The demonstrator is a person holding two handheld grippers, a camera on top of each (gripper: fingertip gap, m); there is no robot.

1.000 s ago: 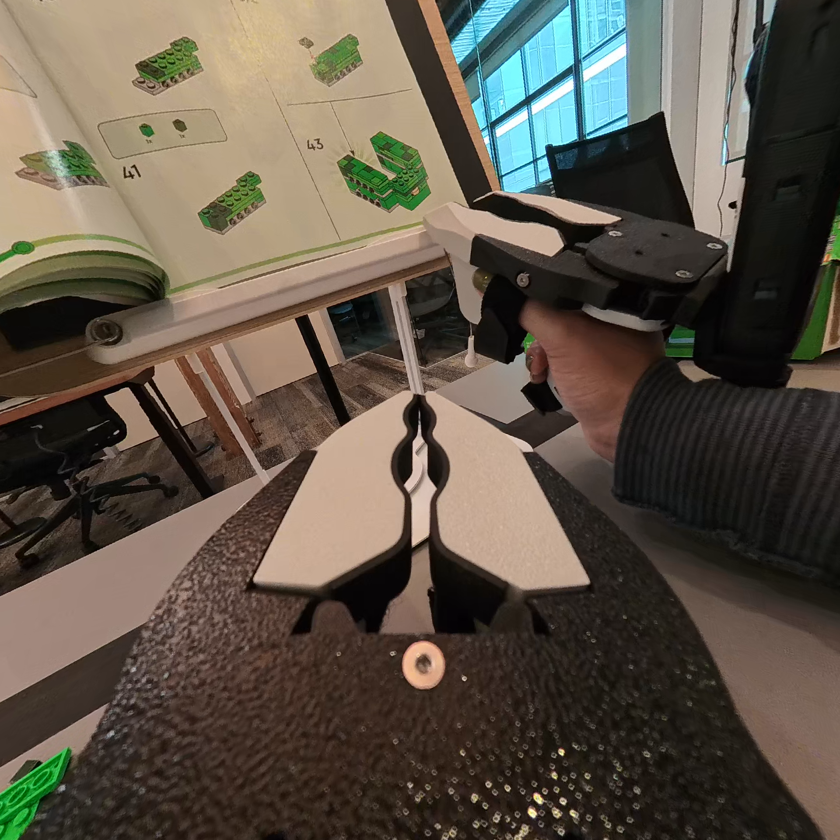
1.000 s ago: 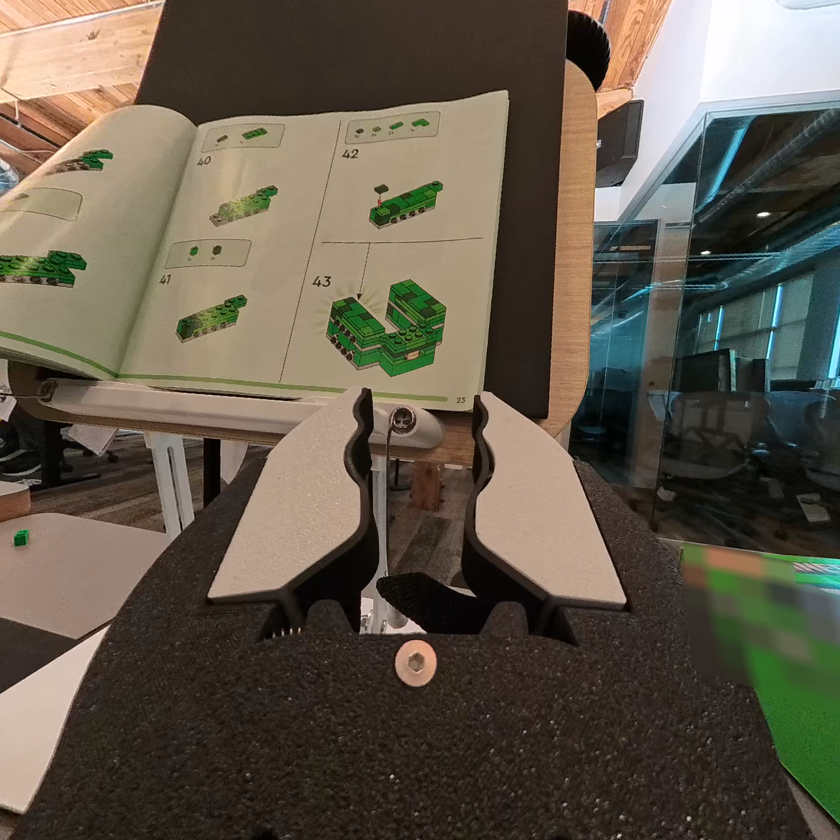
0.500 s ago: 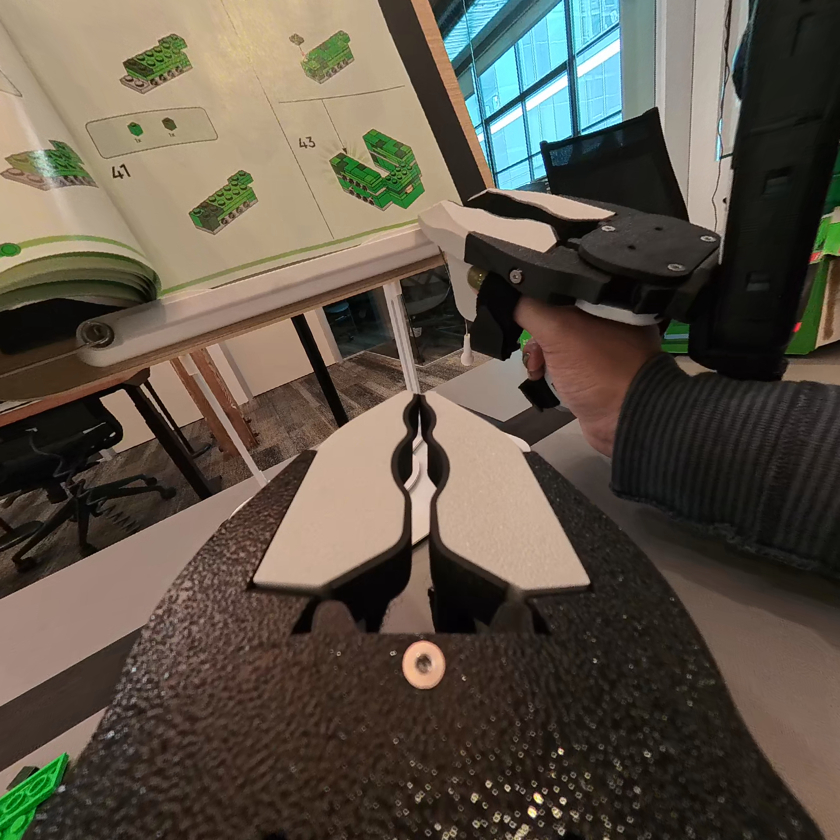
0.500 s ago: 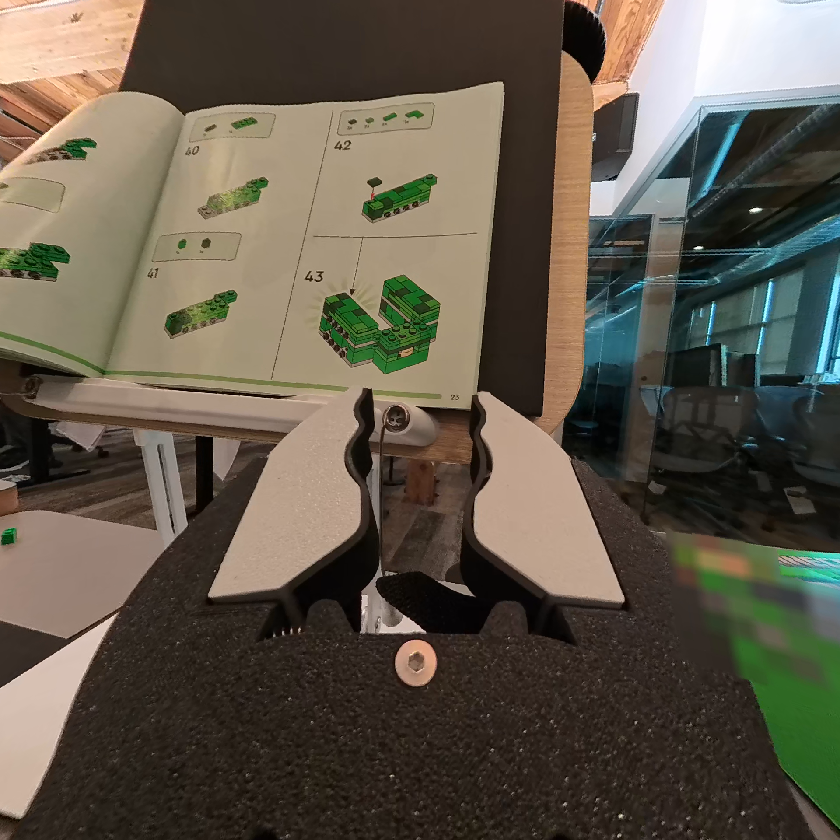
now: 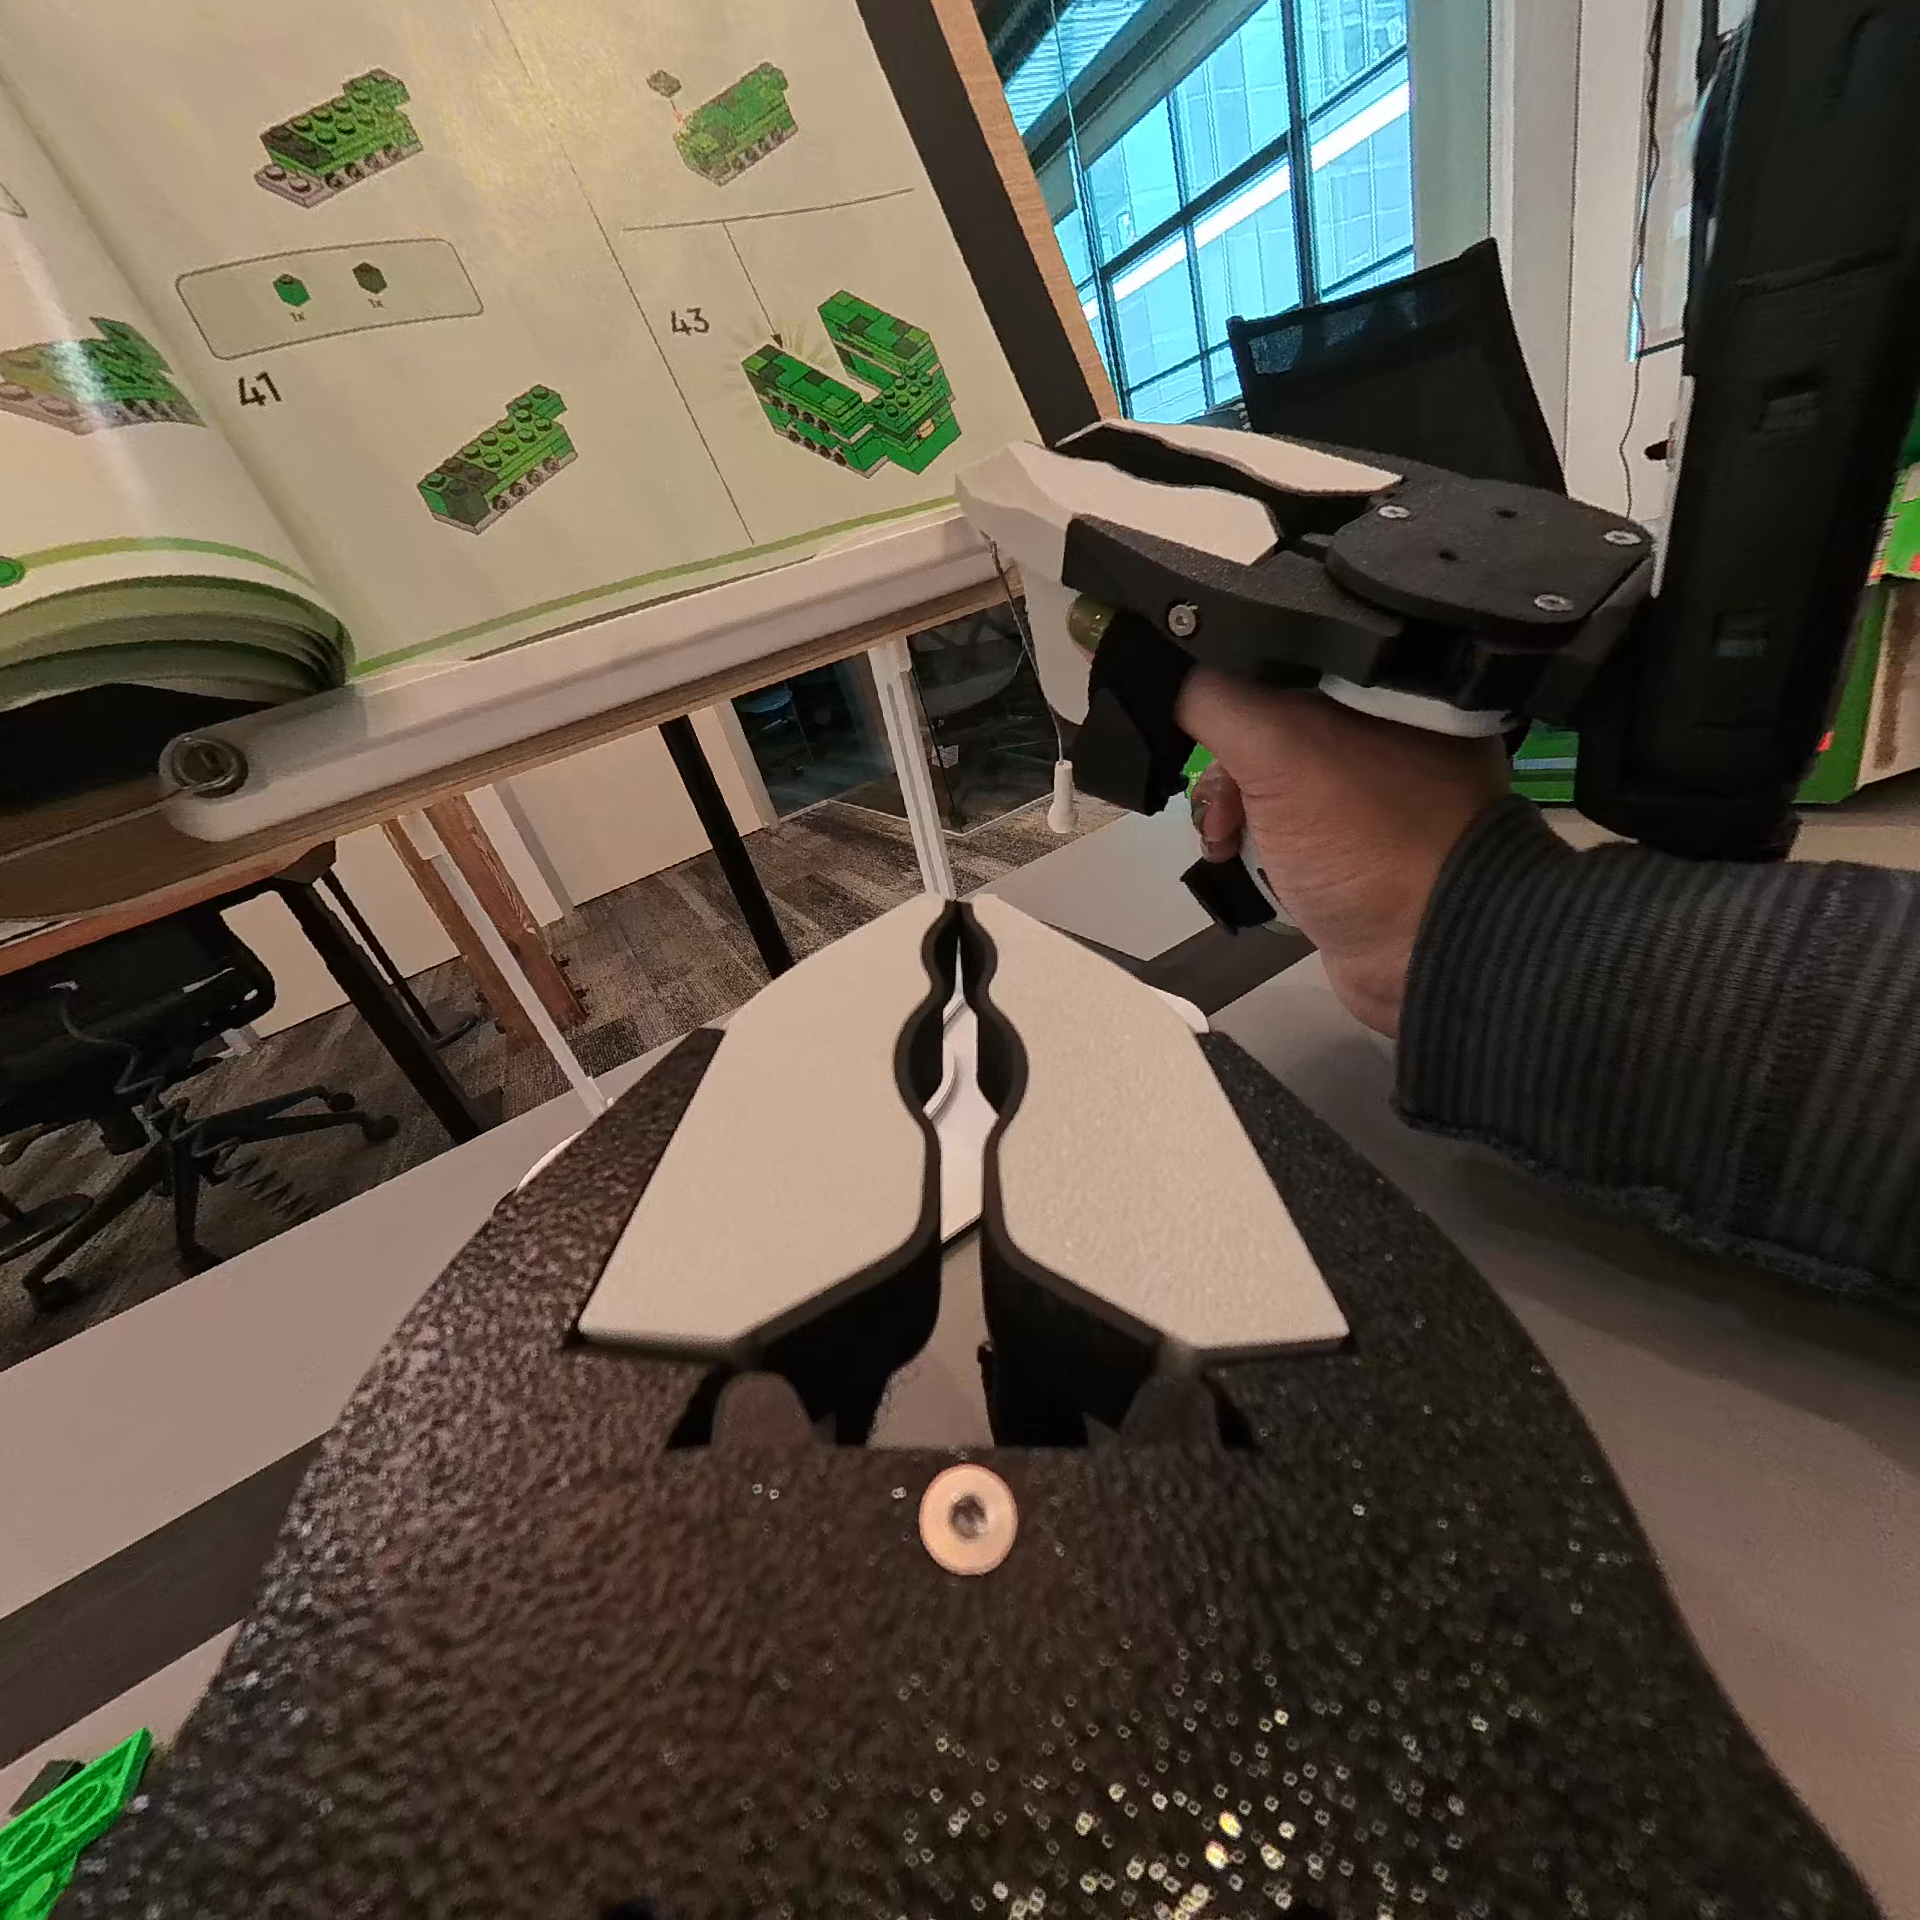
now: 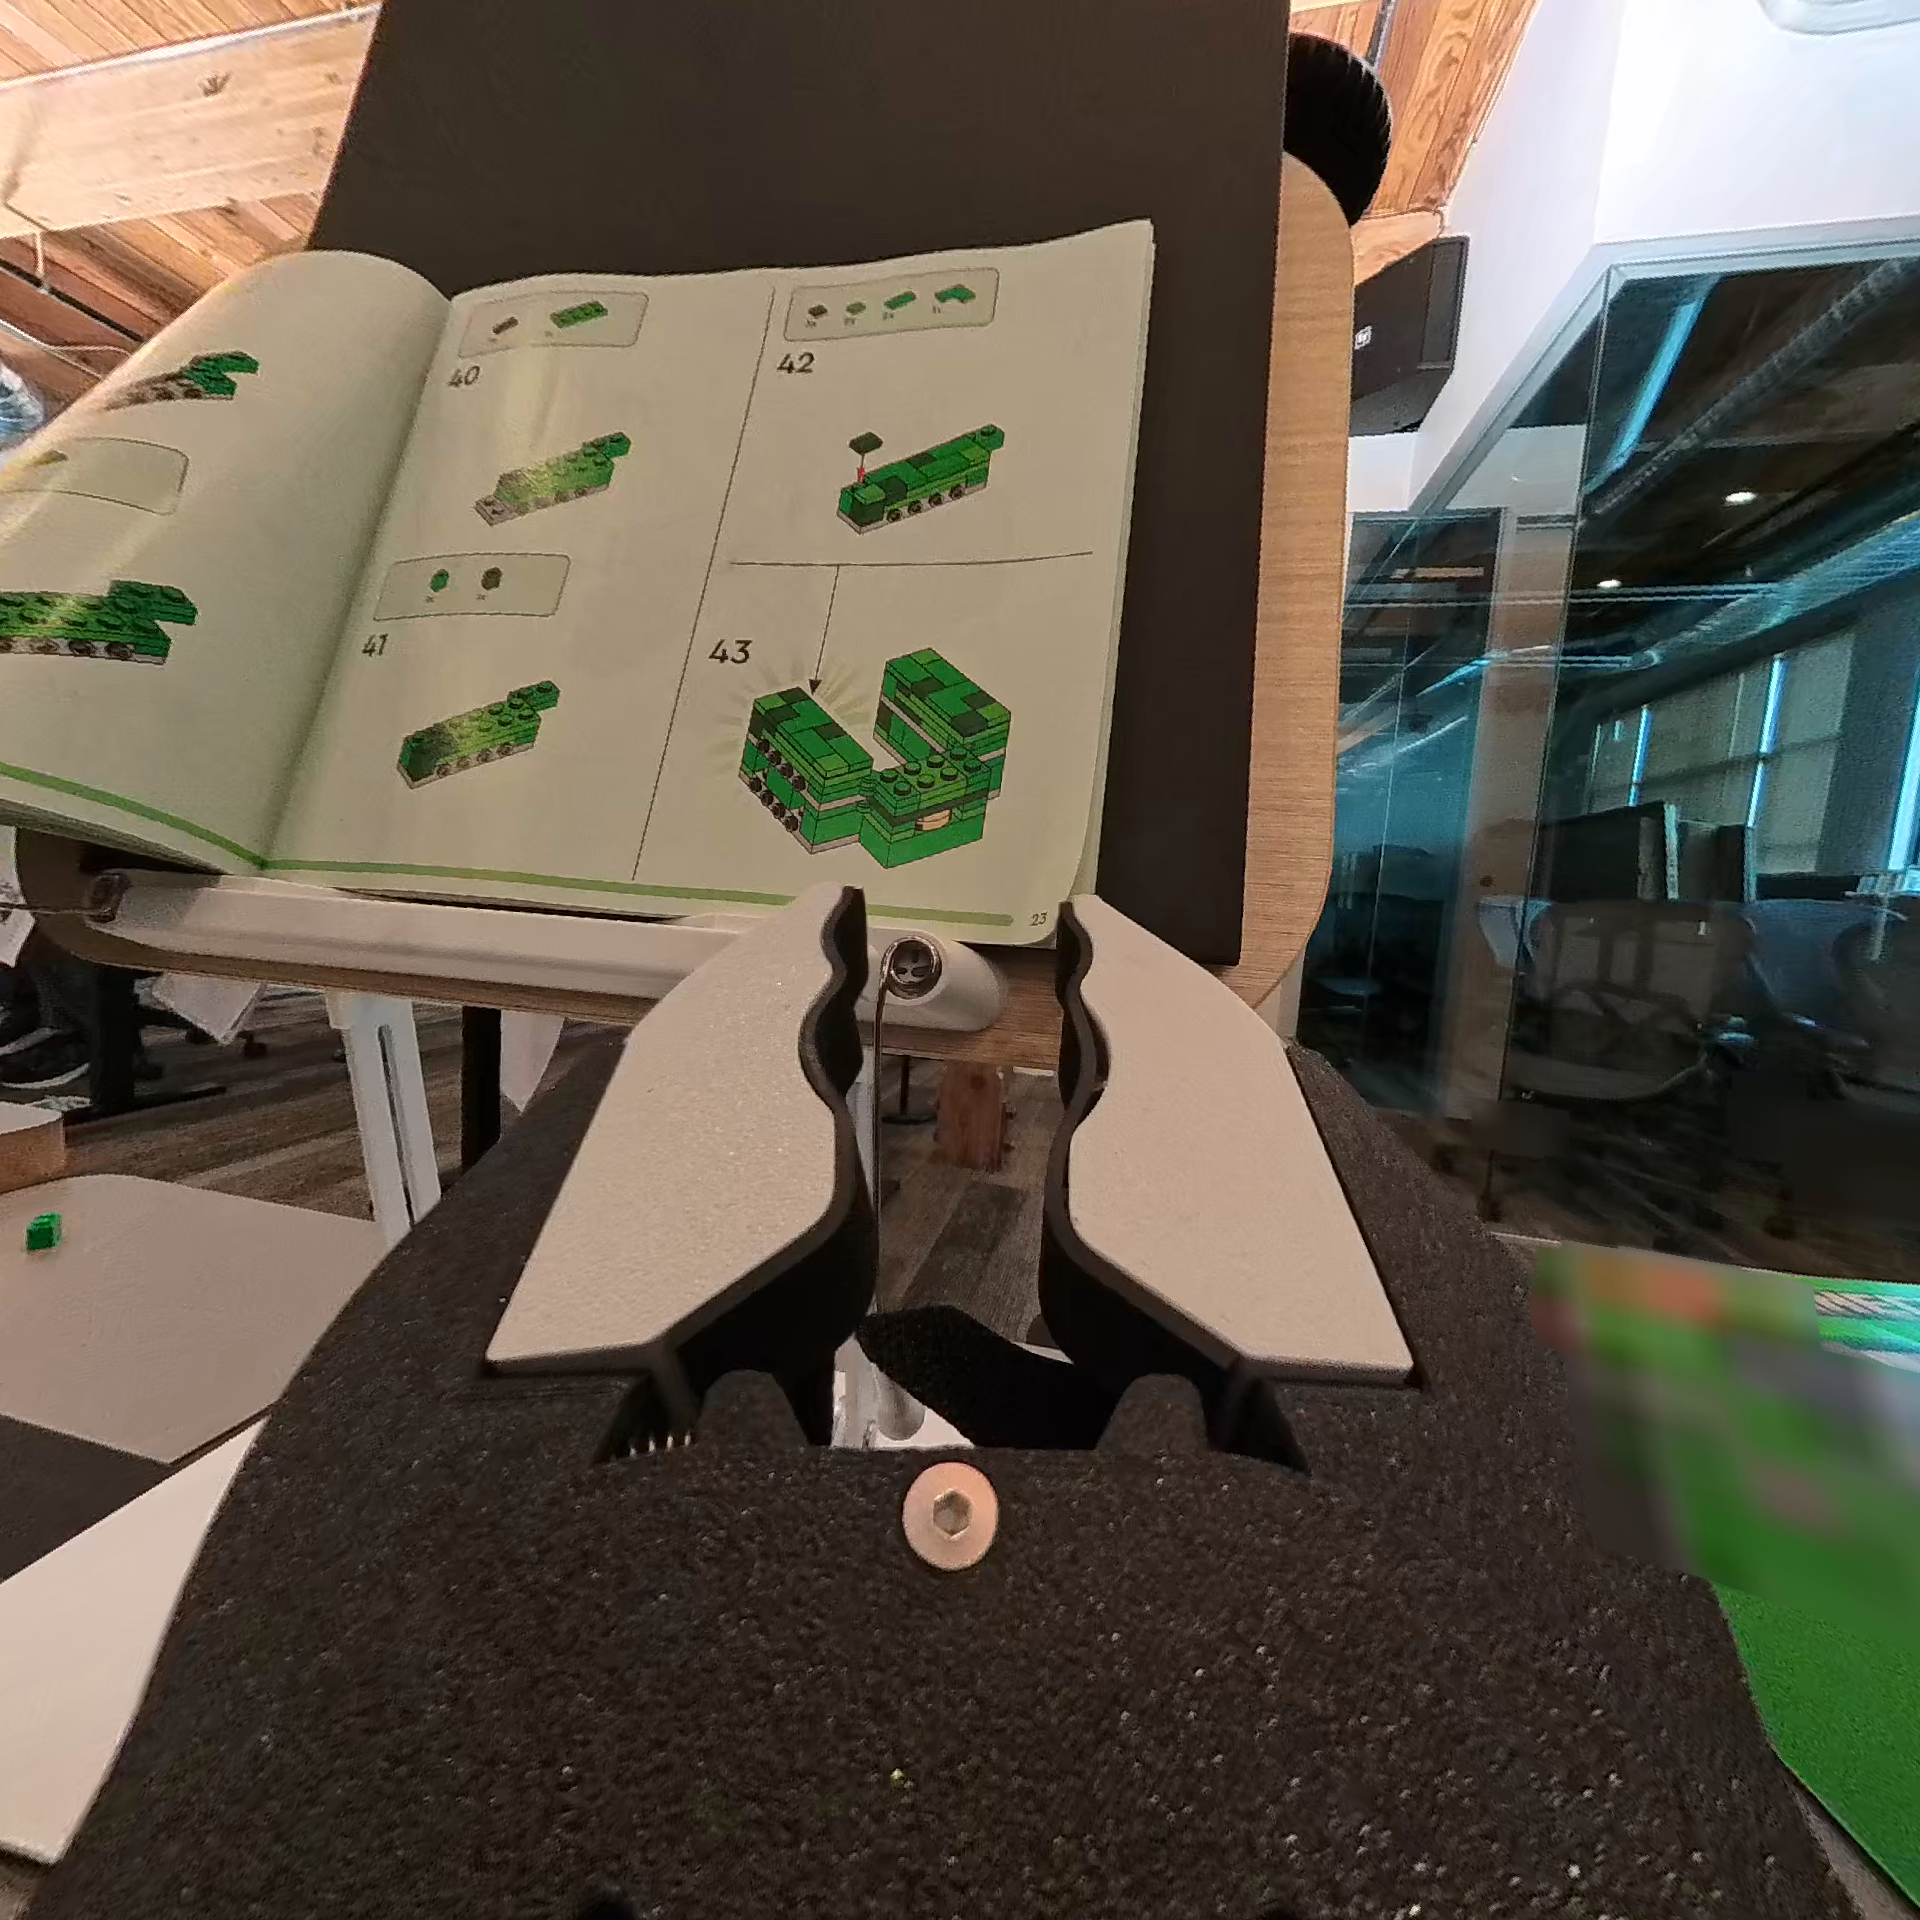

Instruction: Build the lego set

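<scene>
Matt paper instruction booklet rests on a wood-grain stand.

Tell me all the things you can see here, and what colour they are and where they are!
Instruction booklet: one, pale green pages, open on the stand.
Book stand: one, wood with a dark backing and a white ledge, raised in front of both grippers.
Loose brick: one, green, on the grey table at far left of the right wrist view.
Flat plates: green, count unclear, bottom left corner of the left wrist view.
Office chair: one, black, by the windows.
Left gripper: one, black with grey fingers, shut, empty.
Right gripper: one, same colours, open, empty, near the booklet's lower right corner.
Hand: one, in a dark striped sleeve, holding the right gripper.
</scene>
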